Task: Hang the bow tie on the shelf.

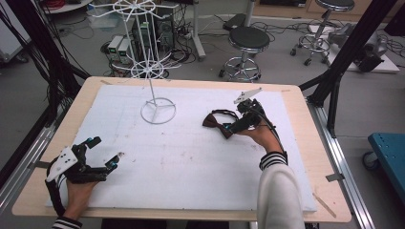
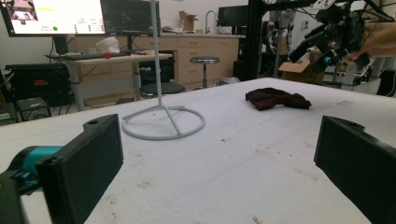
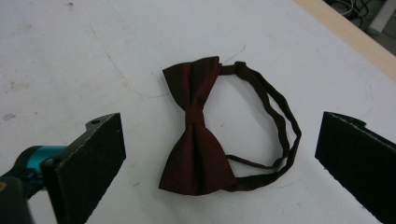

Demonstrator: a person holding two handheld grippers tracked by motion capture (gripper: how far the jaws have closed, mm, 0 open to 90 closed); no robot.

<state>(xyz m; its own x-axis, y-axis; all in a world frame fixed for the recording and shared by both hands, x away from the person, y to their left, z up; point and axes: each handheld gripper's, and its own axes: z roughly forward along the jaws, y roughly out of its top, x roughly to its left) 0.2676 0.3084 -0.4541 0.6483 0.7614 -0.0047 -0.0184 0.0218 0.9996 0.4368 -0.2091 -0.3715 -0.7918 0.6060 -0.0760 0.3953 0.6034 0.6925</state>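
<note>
Bow tie (image 3: 198, 130) lies flat on the white mat (image 1: 191, 157), under your right gripper (image 1: 235, 125), jaws spread wide. Pinch only its strap (image 3: 280, 126) and the bow may dangle and twist. Your left gripper (image 1: 106, 153) rests open, well apart.

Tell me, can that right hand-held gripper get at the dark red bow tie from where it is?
Probably yes. The right hand-held gripper hangs just over the bow tie with its jaws spread wide to either side of it, and nothing lies between them. The wire stand is off to one side.
</note>
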